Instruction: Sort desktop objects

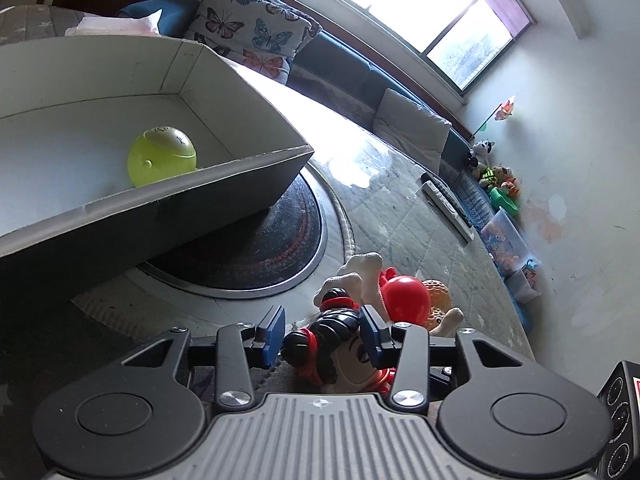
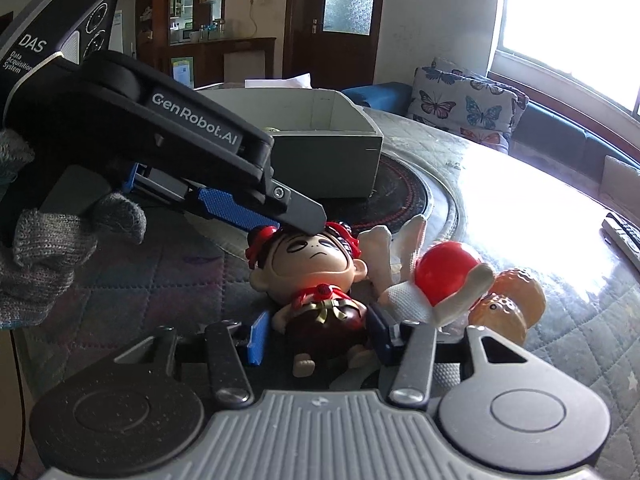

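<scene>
A doll figurine [image 2: 316,280] with black hair buns and a red outfit lies on the quilted table; its head also shows in the left wrist view [image 1: 332,336]. My left gripper [image 1: 322,334] is open, its blue pads either side of the doll's head. In the right wrist view the left gripper [image 2: 280,216] comes in from the left onto the head. My right gripper [image 2: 316,338] is open around the doll's body. Beside the doll lie a white bone toy [image 2: 404,256], a red ball [image 2: 444,268] and an orange toy [image 2: 512,300]. A yellow-green ball [image 1: 162,156] sits in a white cardboard box [image 1: 224,168].
The box stands on a dark round turntable [image 1: 256,248] in the middle of the table. Remote controls [image 1: 446,204] lie near the far edge. A butterfly cushion [image 1: 252,28], a blue sofa and small toys by the wall [image 1: 500,184] are beyond the table.
</scene>
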`<move>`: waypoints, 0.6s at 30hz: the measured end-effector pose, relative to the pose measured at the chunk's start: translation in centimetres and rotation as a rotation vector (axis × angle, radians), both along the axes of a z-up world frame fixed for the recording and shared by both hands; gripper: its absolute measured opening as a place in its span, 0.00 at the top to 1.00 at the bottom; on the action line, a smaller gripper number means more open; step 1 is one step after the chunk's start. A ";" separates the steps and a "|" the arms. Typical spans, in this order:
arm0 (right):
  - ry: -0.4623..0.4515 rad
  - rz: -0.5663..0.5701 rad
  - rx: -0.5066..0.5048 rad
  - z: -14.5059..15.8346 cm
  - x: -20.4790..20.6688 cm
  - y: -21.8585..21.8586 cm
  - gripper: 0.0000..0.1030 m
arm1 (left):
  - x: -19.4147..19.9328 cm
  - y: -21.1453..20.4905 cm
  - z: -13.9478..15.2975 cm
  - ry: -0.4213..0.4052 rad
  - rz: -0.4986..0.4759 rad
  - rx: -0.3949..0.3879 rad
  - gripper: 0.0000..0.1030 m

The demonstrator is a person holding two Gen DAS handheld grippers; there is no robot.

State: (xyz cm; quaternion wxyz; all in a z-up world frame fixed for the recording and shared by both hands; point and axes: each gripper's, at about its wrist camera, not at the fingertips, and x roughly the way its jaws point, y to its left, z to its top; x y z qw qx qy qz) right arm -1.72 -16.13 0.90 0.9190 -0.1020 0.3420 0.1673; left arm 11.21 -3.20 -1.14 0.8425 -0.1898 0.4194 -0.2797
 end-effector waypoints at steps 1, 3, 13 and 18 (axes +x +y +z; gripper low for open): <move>0.000 0.001 -0.001 0.0 0.0 0.0 0.51 | 0.0 0.0 0.0 -0.001 0.001 -0.002 0.56; 0.005 0.003 0.005 0.0 0.1 0.0 0.49 | -0.2 0.1 0.0 0.003 0.006 -0.007 0.56; 0.010 0.032 -0.015 0.1 0.7 0.8 0.46 | -1.0 0.9 0.0 0.034 0.048 -0.029 0.56; 0.023 0.040 -0.002 0.2 -0.1 0.8 0.47 | -1.9 1.4 -0.1 0.047 0.057 -0.038 0.56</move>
